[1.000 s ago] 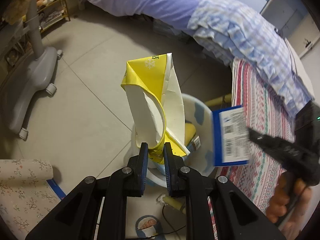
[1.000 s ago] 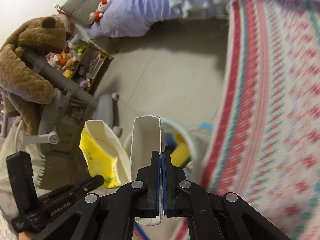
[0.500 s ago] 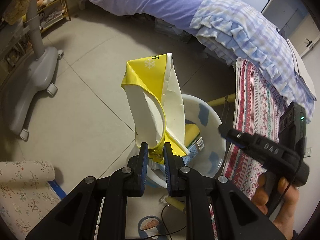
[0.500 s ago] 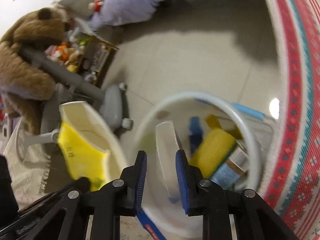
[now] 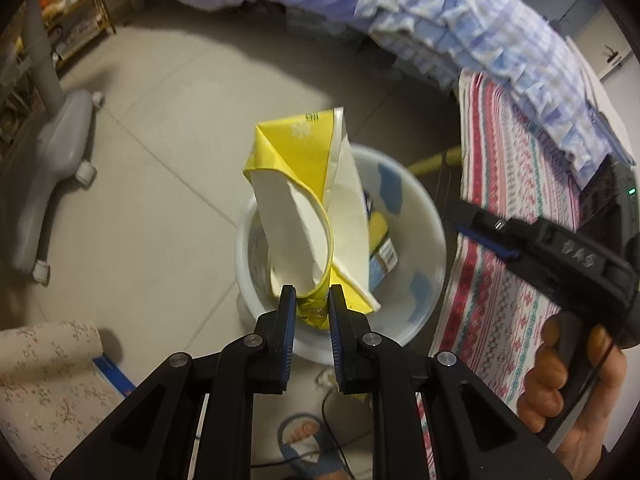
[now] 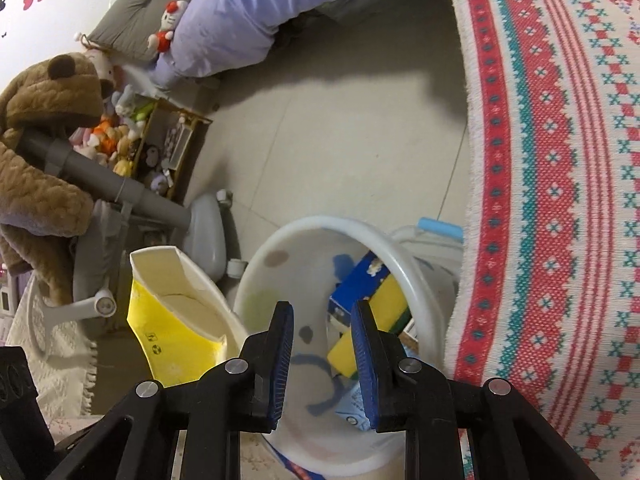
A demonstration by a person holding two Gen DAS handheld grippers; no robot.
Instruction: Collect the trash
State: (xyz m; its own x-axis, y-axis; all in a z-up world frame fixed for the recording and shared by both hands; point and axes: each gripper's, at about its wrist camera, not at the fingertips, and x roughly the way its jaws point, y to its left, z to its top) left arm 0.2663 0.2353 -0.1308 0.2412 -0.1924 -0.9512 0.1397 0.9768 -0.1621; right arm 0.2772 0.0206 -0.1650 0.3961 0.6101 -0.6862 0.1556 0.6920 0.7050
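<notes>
Trash goes into the white bin [image 6: 404, 268] standing on the tiled floor [image 5: 132, 184] just beside the red-patterned rug [image 6: 560, 200], and the load in it has grown: a second ago the right gripper [image 6: 324, 344] was clamped on a blue-backed card, half a second ago it had spread and the card was dropping, and now its jaws stand wide apart and empty over the bin's mouth. That piece is delivered, so in my judgement the next step belongs to the other hand. Inside the bin lie a blue carton [image 6: 356, 284], a yellow sponge [image 6: 376, 312] leaning on it, and a pale blue pack with a printed label lower down; the dropped card I cannot pick out among them. The left gripper [image 5: 312, 312] has stayed clenched on the lower corner of the torn yellow box [image 5: 308, 216], held upright above the near rim, its open white inside facing the camera, not yet released.
</notes>
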